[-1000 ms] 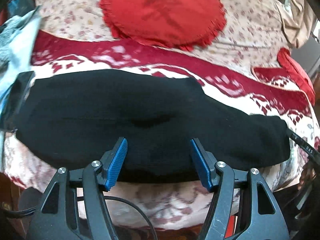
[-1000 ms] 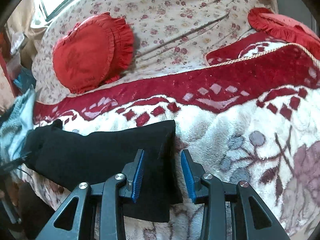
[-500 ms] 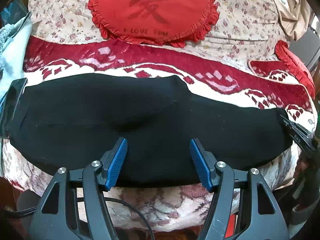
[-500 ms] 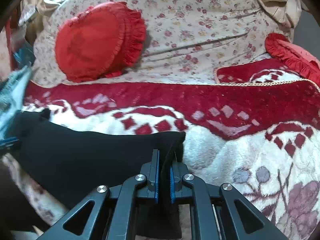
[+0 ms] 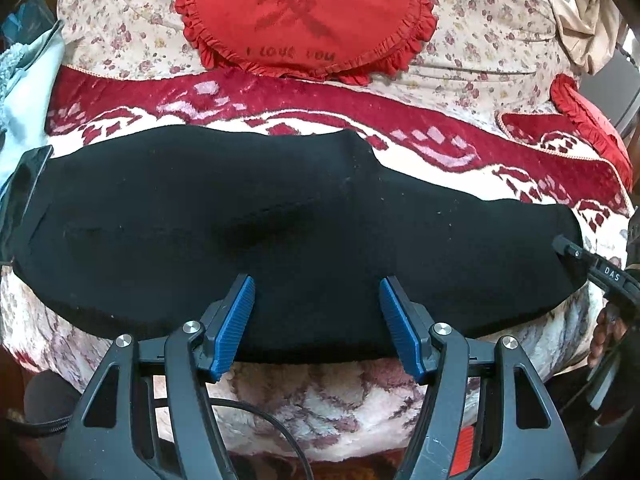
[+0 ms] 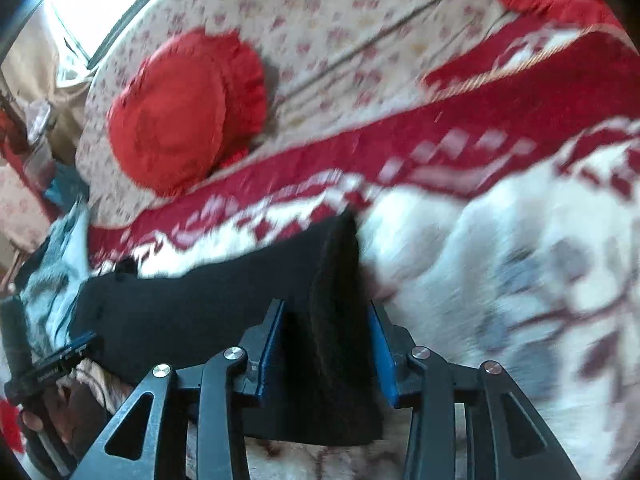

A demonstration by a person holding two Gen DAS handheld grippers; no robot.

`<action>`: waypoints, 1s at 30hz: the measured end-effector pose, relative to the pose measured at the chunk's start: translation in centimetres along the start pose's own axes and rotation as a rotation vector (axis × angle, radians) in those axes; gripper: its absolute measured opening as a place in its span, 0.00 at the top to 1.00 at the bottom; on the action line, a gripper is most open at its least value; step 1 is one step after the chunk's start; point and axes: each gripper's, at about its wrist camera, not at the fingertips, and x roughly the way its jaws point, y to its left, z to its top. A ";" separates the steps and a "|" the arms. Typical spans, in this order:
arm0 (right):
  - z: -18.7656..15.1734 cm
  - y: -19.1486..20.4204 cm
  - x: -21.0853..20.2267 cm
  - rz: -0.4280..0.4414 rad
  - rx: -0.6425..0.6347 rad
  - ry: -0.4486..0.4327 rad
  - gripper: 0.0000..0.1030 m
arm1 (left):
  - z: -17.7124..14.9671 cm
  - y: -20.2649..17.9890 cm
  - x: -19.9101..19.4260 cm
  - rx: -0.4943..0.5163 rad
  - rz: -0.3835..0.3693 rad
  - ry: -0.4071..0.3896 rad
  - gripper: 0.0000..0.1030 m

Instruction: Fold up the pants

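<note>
This is a bedroom in a home. A bed fills the view, spread with a plush red-and-white blanket [image 5: 460,148] over a cream floral sheet [image 5: 472,20]. A round red frilled cushion [image 5: 308,16] reading "I LOVE YOU" lies on it, and daylight comes through a window [image 6: 76,4] behind.

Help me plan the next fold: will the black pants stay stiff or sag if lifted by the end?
The black pants probably sag: they follow the blanket's bumps. Between the right gripper's fingers the end stands in a soft ridge. They look thick, so likely heavy-ish and not slippery.
</note>
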 end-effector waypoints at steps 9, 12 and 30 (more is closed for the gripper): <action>0.3 4.1 -3.1 -0.142 -0.171 -0.111 0.85 | 0.2 -0.7 -0.5 -0.016 -0.024 0.001 0.38; -0.3 3.7 -1.2 -0.286 -0.219 -0.064 0.88 | -0.1 -1.0 0.0 -0.002 -0.002 -0.010 0.38; -0.1 3.7 -4.7 -0.146 -0.056 -0.102 0.77 | -0.1 0.2 -2.1 -0.008 0.051 -0.073 0.38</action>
